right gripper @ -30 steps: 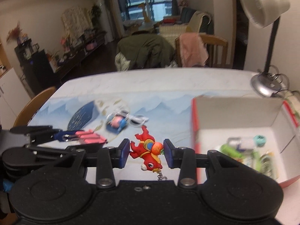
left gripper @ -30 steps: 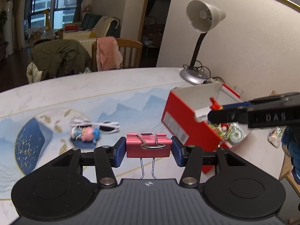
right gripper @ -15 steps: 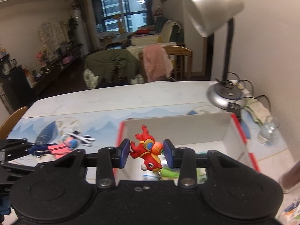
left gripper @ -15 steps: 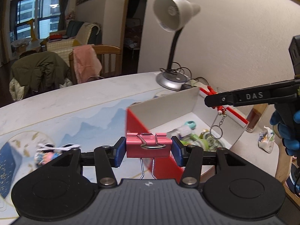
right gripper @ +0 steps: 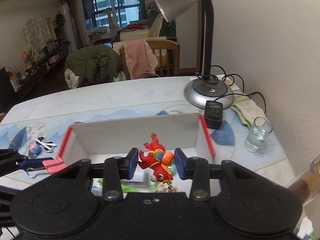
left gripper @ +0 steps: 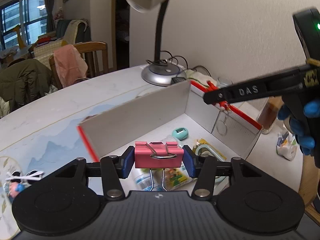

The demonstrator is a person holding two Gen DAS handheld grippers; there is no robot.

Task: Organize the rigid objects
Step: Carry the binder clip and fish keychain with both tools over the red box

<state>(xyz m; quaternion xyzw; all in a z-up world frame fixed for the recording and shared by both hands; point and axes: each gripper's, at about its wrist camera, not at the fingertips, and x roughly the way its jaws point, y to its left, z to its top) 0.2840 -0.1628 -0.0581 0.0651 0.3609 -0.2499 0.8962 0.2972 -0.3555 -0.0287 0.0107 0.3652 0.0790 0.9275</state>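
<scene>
While both hands hung above an open red-and-white box [left gripper: 140,112] on the counter [left gripper: 60,108], each gripper was pinching one small thing. The left gripper [left gripper: 159,161] had its blue pads pressed on the two ends of a pink binder clip [left gripper: 159,156], whose wire handles pointed back toward the camera, above the near part of the box. The right gripper [right gripper: 156,163] was clamped on a red toy keychain [right gripper: 157,164], its ring dangling inside the box by the far red rim in the left wrist view. A blue-gloved hand [left gripper: 300,124] gripped that tool's handle. Inside the box lay a teal oval gadget [left gripper: 180,133], a roll of tape [left gripper: 205,150] and some blurred packets. A desk lamp [right gripper: 208,88], a black power adapter [right gripper: 213,114] and a drinking glass [right gripper: 259,134] stood beyond and beside the box. A small doll and white glasses [right gripper: 43,144] lay on the counter to its left.
</scene>
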